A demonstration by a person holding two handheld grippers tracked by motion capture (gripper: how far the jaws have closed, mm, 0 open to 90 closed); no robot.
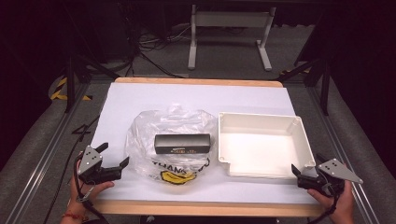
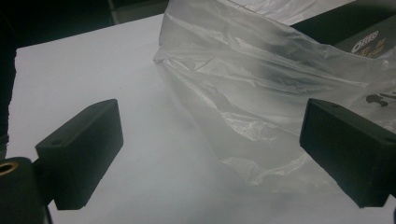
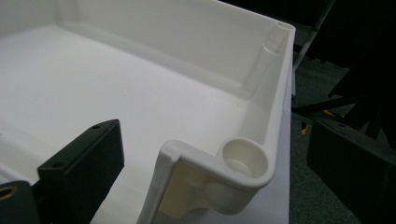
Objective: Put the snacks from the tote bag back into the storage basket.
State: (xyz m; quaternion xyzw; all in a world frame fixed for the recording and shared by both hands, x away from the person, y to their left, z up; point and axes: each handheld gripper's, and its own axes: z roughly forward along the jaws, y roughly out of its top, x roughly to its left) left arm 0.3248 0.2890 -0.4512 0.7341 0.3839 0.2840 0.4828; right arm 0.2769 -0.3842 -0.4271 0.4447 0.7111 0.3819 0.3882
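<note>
At the left of the high view, the left gripper (image 1: 112, 158) rests low on the white-covered surface (image 1: 140, 100), held by the person's left hand (image 1: 86, 189). Its fingers (image 2: 81, 151) stand wide apart and grip nothing. They point toward a clear plastic bag (image 1: 173, 140), which lies just beside them on the surface. In the left gripper view the crumpled near edge of the bag sits between the two fingers but nearer the one at that view's right; whether the film touches that finger cannot be told.

A black box (image 1: 182, 143) lies flat across the middle of the bag, well clear of the left fingers. Whether it sits inside the film or on top of it cannot be told. Yellow and black print shows on the bag's near part.

Just right of the bag stands a white tray (image 1: 306, 140), shallow and rectangular, its left wall close to the bag's edge.

At the right, the right gripper (image 1: 299, 173) is held by the person's right hand (image 1: 338, 203) at the tray's near right corner. Its fingers (image 3: 84, 168) are spread wide and hold nothing. In the right gripper view the tray's rounded corner post rises between them, one finger over the tray's inside, the other outside its wall, neither pressing on it.
</note>
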